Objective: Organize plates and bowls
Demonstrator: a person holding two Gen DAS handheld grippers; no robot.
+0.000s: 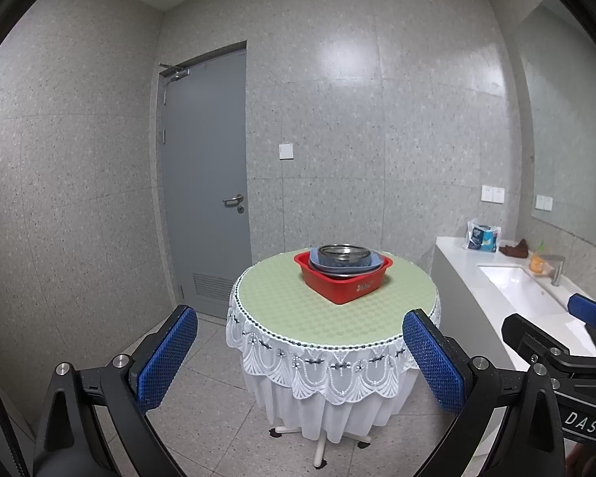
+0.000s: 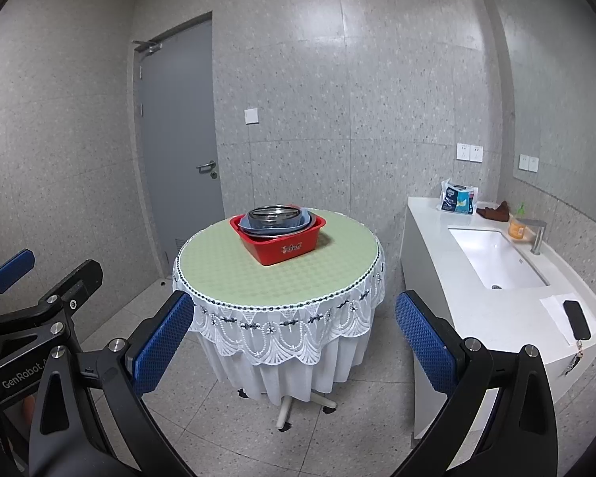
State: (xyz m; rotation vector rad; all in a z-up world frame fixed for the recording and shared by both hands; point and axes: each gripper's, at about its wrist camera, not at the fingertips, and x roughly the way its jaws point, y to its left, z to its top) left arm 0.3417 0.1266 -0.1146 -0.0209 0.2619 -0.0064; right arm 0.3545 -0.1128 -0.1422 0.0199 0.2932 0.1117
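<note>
The round counter (image 1: 318, 310), draped in a lace-edged cloth, stood ahead, its legs mostly hidden. On its far half sat a red basin (image 1: 343, 278) holding a stack of plates (image 1: 339, 266) topped by a metal bowl (image 1: 343, 252); how many lay nested could not be made out. The left tongs (image 1: 300, 361) and right tongs (image 2: 294, 346) gaped wide, holding nothing, well short of the basin.

Your path to the round table (image 2: 226, 274) is open floor. The near half of the tabletop is bare; only the red basin (image 2: 282, 244), stacked with dishes (image 2: 276, 218), sits toward the far side. The sink counter (image 2: 492, 318) crowds your right; the wall stands behind.
</note>
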